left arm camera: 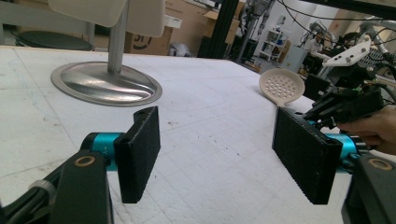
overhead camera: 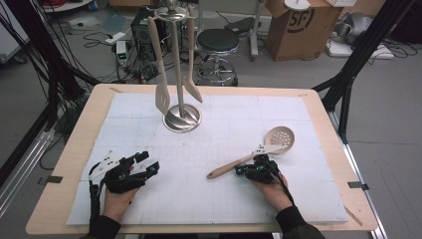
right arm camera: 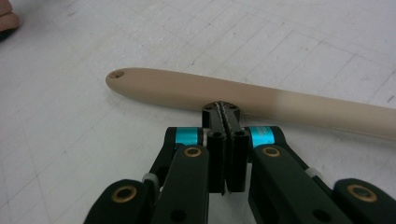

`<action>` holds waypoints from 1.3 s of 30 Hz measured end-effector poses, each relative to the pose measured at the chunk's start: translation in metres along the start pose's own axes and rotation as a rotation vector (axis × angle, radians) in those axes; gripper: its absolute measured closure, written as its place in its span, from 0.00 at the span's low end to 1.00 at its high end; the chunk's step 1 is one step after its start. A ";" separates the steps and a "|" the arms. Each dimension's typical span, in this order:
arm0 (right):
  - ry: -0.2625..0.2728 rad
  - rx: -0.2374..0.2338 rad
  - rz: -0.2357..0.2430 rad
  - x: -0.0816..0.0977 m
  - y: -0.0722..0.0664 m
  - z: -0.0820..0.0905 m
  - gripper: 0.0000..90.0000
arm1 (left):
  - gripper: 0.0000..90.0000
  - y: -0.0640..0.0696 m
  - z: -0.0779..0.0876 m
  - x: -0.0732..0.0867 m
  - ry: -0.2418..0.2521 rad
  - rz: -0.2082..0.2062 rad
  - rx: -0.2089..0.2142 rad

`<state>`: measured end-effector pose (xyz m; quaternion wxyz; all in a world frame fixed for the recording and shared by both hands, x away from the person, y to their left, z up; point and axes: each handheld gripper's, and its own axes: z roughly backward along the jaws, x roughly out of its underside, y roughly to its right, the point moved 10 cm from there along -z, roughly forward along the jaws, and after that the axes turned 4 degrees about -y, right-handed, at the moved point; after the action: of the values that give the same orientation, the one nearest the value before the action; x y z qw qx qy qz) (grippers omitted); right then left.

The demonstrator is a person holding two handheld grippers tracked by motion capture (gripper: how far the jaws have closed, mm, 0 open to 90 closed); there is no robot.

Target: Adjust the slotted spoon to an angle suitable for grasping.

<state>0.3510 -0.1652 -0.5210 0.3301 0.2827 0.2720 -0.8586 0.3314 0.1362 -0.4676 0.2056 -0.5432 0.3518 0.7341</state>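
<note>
High view: slotted spoon (overhead camera: 254,156) lies toward the surface's (overhead camera: 318,199) right edge; it looks light, stiff and smooth, best gripped mid-handle. Right hand-held gripper (right arm camera: 226,122) sits beside the handle, jaws together, empty. Left hand-held gripper (left arm camera: 219,154) jaws apart.

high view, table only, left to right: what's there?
left gripper → utensil stand with two spatulas hanging on it → right gripper → slotted spoon, bowl end rightmost.
</note>
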 end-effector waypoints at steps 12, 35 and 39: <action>0.053 0.041 0.022 -0.018 0.014 0.013 0.99 | 0.37 0.000 0.001 0.000 0.000 0.001 -0.005; -0.037 0.263 -0.135 -0.027 0.100 0.016 0.99 | 0.37 -0.001 0.003 0.000 0.013 0.009 -0.002; -0.041 0.267 -0.138 -0.021 0.100 0.023 0.99 | 0.37 -0.001 0.004 0.000 0.013 0.010 -0.001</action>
<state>0.4286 -0.2354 -0.5192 0.2350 0.2871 0.1673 -0.9134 0.3295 0.1397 -0.4667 0.1995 -0.5464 0.3557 0.7316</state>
